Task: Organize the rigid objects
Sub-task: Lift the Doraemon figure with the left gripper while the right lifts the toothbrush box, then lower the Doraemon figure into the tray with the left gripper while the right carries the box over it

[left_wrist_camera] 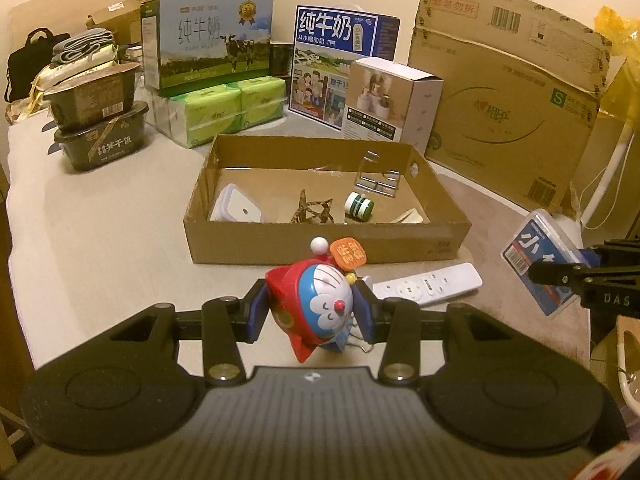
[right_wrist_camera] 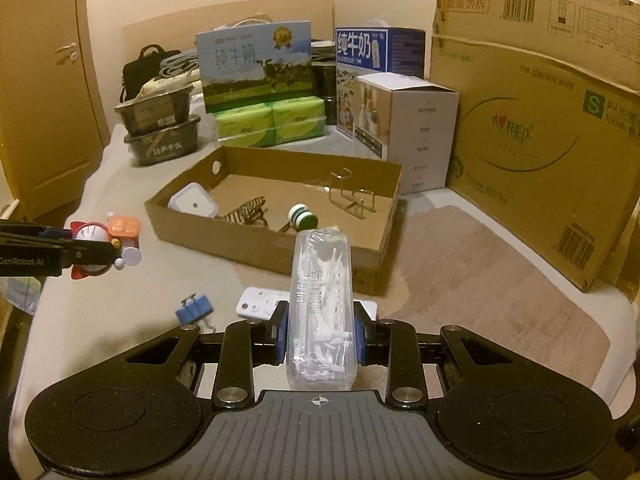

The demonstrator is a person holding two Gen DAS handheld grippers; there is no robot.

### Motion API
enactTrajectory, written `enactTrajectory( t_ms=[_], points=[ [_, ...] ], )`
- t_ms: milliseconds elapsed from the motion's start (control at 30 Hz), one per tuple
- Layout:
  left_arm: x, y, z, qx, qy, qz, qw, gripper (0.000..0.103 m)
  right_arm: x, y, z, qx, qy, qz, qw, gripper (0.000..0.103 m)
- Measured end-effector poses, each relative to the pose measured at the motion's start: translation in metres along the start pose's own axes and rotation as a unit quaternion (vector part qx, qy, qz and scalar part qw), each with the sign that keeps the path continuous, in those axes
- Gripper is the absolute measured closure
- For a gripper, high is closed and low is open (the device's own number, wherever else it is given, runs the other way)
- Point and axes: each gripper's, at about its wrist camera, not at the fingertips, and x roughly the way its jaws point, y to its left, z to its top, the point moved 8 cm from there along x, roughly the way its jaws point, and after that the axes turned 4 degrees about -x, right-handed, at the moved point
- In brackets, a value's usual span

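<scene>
Left claw (left_wrist_camera: 312, 312) is clamped on a cat toy (left_wrist_camera: 320, 300), red and blue with a white face and an orange tag, held above the table (left_wrist_camera: 100, 240) just near of the tray. Right claw (right_wrist_camera: 320, 332) is clamped on a clear plastic box (right_wrist_camera: 322, 312) of small white picks, standing on end between the blue pads (right_wrist_camera: 282, 334).

Large carton (left_wrist_camera: 508, 120) leans at far right against the wall. Open cardboard tray (left_wrist_camera: 320, 240) sits mid-table. Inside it, left to right: white square container (left_wrist_camera: 238, 206), small wooden model (left_wrist_camera: 312, 210), green-and-white striped spool (left_wrist_camera: 359, 206), and a clear stand (left_wrist_camera: 378, 180) toward the far right corner.

White remote (left_wrist_camera: 428, 284) lies on the table near the tray's near wall, right of the toy. Blue binder clip (right_wrist_camera: 194, 308) lies on the table left of the remote, apart from it.

Milk boxes (left_wrist_camera: 208, 40), green tissue packs (left_wrist_camera: 228, 108) and dark food tubs (left_wrist_camera: 100, 120) stand along the far side.
</scene>
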Motion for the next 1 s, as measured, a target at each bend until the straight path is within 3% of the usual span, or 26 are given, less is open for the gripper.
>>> enactTrajectory(
  t_ms=[767, 1000],
  points=[
    [0.044, 0.010, 0.028, 0.024, 0.025, -0.011, 0.9993, 0.062, 0.044, -0.014, 0.041, -0.013, 0.010, 0.006, 1.000, 0.072],
    [0.058, 0.017, 0.053, 0.034, 0.022, -0.011, 0.9991, 0.062, 0.060, -0.020, 0.051, -0.019, 0.018, 0.008, 1.000, 0.072]
  ],
)
